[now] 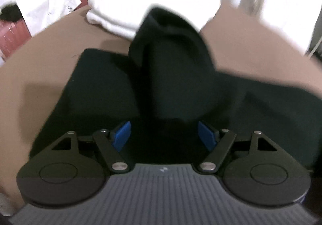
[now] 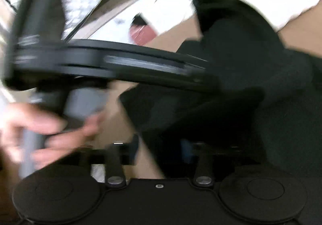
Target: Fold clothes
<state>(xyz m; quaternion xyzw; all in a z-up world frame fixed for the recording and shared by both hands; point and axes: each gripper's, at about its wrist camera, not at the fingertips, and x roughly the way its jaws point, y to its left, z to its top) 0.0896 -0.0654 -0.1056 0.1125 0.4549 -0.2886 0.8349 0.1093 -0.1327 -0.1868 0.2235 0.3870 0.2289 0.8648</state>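
Left wrist view: the left gripper [image 1: 164,136] hangs over a black garment [image 1: 96,92] spread on a smooth tan table [image 1: 40,58]. Its blue pads [image 1: 121,136] stand wide apart, released, with nothing between them. The cloth is matte and soft; its left part lies flat with a straight edge, while a middle fold rises in a rounded, hood-like peak. Just behind that peak sits a thick white folded cloth [image 1: 153,3] with plump, rounded edges. Past the table's far edge lie a crumpled white sheet [image 1: 46,3] and something reddish [image 1: 12,34].

Right wrist view, heavily blurred: the right gripper [image 2: 159,150] sits low over the garment's edge [image 2: 251,88] — dark cloth covers the space by its right finger, and I cannot tell whether it is clenched. The left gripper's black body [image 2: 112,62] crosses the frame, gripped by the person's left hand [image 2: 46,134]
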